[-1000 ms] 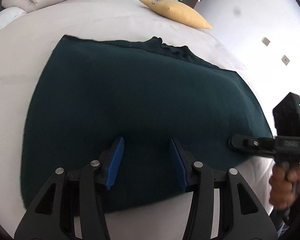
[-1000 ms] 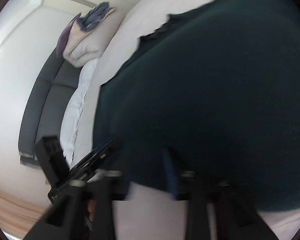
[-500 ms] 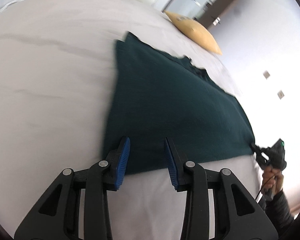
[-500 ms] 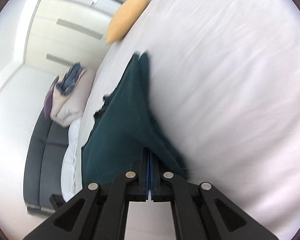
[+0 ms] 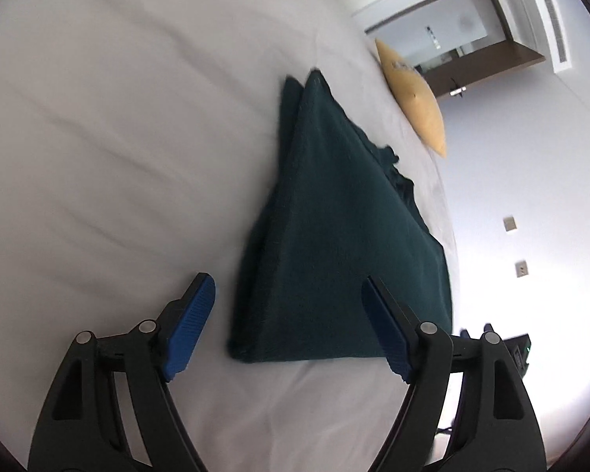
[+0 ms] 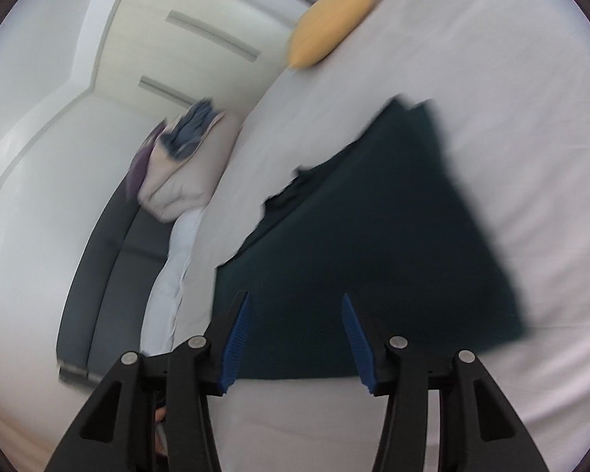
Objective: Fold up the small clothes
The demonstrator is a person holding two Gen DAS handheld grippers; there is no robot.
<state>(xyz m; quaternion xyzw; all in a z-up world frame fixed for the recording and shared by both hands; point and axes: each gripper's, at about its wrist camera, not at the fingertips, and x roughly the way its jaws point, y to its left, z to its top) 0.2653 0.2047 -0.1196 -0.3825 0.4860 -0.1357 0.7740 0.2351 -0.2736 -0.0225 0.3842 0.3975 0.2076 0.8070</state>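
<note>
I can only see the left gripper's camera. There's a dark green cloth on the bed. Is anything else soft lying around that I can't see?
Observer: Yes. The right wrist view shows a folded pale duvet with a blue garment on top, past the bed's edge.
Operator: What's it sitting on?
Observer: On a dark grey sofa beside the bed.
Operator: Is the other gripper holding the green cloth?
Observer: No. The right gripper is open, its blue pads apart over the near edge of the green cloth.
Operator: Mine's open too, right?
Observer: Yes, the left gripper is wide open, and the cloth lies folded double.
</note>
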